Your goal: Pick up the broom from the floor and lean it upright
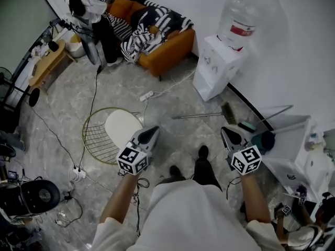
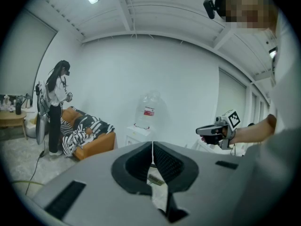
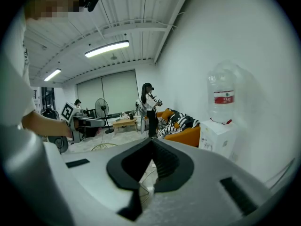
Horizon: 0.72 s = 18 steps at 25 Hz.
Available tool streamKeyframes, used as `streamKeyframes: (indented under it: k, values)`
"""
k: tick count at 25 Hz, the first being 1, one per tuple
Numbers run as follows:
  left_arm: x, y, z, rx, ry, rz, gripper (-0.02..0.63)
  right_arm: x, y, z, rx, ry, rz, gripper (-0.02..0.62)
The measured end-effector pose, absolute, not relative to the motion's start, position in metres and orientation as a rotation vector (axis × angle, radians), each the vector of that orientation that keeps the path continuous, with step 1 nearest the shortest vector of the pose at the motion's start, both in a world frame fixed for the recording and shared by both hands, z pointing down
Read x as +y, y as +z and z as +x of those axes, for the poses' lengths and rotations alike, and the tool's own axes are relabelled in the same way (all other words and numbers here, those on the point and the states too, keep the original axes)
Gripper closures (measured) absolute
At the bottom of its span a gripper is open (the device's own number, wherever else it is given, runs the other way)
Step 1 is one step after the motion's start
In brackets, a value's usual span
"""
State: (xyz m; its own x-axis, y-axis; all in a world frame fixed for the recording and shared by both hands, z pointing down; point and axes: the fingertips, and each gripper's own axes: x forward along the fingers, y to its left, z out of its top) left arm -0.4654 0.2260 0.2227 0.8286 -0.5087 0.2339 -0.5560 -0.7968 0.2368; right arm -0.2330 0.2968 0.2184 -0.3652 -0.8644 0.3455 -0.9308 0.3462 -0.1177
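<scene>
Floor (image 1: 178, 82) ahead is grey marbled tile, open between the person's feet and the far wall. On it the broom (image 1: 201, 115) lies flat near the right-hand wall: metal handle pointing left, brush head (image 1: 229, 112) toward the wall, just in front of the water dispenser (image 1: 215, 67).

Jaws of the left hand-held gripper (image 1: 153, 129) are together with nothing in them. The right hand-held gripper (image 1: 225, 130) is likewise closed and empty, its tip near the brush head but apart from it. Both are held out ahead of the person, low over the floor.

Clutter at the floor's edges:
- round gold wire stand (image 1: 102, 135) just left of the left hand-held gripper
- power strip (image 1: 147, 95) and cables across the middle and left
- orange sofa (image 1: 167, 48) with a striped blanket against the far wall
- white cabinet (image 1: 290, 140) at the right, a dark teal item (image 1: 264, 140) and two thin metal rods (image 1: 277, 111) at its front

The broom shows plainly only in the head view. The left gripper view gives the dispenser bottle (image 2: 148, 109), the sofa, a standing person (image 2: 56, 102) and the right hand-held gripper in mid-air. The right gripper view adds a pedestal fan (image 3: 102, 111), ceiling lights and curtained windows at the room's far end.
</scene>
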Motion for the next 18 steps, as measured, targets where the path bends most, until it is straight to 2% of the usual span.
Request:
streamKeyframes:
  k: [10, 18]
  values:
    - [0.2, 0.25, -0.438, -0.878, 0.282, 2.636, 0.597, 0.247, 0.245, -0.206, -2.413, 0.501, 1.512, 0.598]
    - [0.162, 0.278, -0.39, -0.945, 0.317, 2.562, 0.597, 0.19, 0.278, -0.155, -2.432, 0.577, 1.421, 0.598]
